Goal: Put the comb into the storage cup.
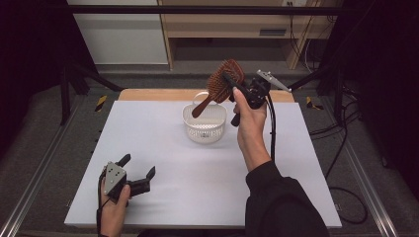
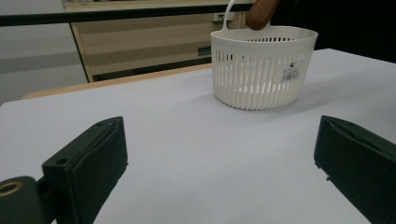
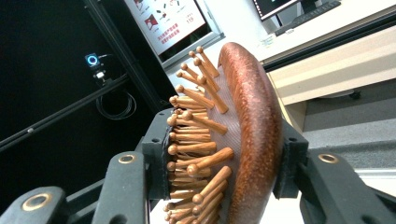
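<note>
left tool (image 1: pixel 137 171): nearest the person, low over the near left part of the counter (image 1: pixel 163 163); jaws spread wide, nothing between them. in the left gripper view both black pads sit at the frame's bottom corners, partly cut off, with bare counter between.
left hand (image 1: pixel 114 205): wraps the tool body from below; wrist cut off by the bottom edge of the high view.
right hand (image 1: pixel 249 123): raised over the middle of the counter, sleeve reaching in from the bottom edge.
right tool (image 1: pixel 232 85): jaws part open, clamped on the head of the hairbrush (image 1: pixel 221 84); one pad presses on the bristle side, the other on the smooth wooden back. tool body partly hidden behind the hand.
hairbrush, position: held in the air above the basket (image 1: pixel 204 129), handle slanting down toward the basket opening. whether the handle tip is inside the rim cannot be told.
hairbrush, hidden parts: the right gripper view cuts off the lower head and the handle; the left gripper view shows just the handle tip above the rim.
basket: white, slotted wall, upright at mid counter, well apart from the left tool; inside hard to make out.
</note>
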A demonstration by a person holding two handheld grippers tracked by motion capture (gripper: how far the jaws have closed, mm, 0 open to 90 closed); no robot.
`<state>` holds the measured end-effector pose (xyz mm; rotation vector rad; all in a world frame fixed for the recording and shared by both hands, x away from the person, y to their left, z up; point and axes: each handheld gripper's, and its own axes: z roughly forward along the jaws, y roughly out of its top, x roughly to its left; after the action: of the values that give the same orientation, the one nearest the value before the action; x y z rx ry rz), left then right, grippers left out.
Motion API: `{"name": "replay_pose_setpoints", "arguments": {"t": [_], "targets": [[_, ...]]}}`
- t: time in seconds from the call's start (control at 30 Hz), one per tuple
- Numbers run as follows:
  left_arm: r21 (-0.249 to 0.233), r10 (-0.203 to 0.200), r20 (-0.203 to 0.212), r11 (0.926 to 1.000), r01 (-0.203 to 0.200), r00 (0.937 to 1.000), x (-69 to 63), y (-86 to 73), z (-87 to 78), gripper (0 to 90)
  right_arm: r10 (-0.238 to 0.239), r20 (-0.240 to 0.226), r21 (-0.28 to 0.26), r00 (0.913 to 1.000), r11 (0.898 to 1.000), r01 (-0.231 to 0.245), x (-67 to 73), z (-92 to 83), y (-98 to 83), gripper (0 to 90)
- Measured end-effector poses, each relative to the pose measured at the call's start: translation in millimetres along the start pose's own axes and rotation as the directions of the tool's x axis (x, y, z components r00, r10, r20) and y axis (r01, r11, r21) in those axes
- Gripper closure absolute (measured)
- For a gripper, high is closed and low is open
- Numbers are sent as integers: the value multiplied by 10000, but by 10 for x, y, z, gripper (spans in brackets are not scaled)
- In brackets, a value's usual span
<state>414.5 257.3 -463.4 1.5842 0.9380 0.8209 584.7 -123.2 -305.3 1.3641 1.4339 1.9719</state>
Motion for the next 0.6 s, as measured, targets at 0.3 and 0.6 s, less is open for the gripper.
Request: {"name": "replay_pose_setpoints", "arguments": {"t": [0.3,0.6], "targets": [[-21,2,-14,10000,-2,10000,2,3,-2,26,68,150,32,9999,10000,-69,-67,74,-105,512],[5,-7,20,10000,7,10000,-11,1,3,26,232,304,-32,9993,9997,-231,-160,131,-321,513]]}}
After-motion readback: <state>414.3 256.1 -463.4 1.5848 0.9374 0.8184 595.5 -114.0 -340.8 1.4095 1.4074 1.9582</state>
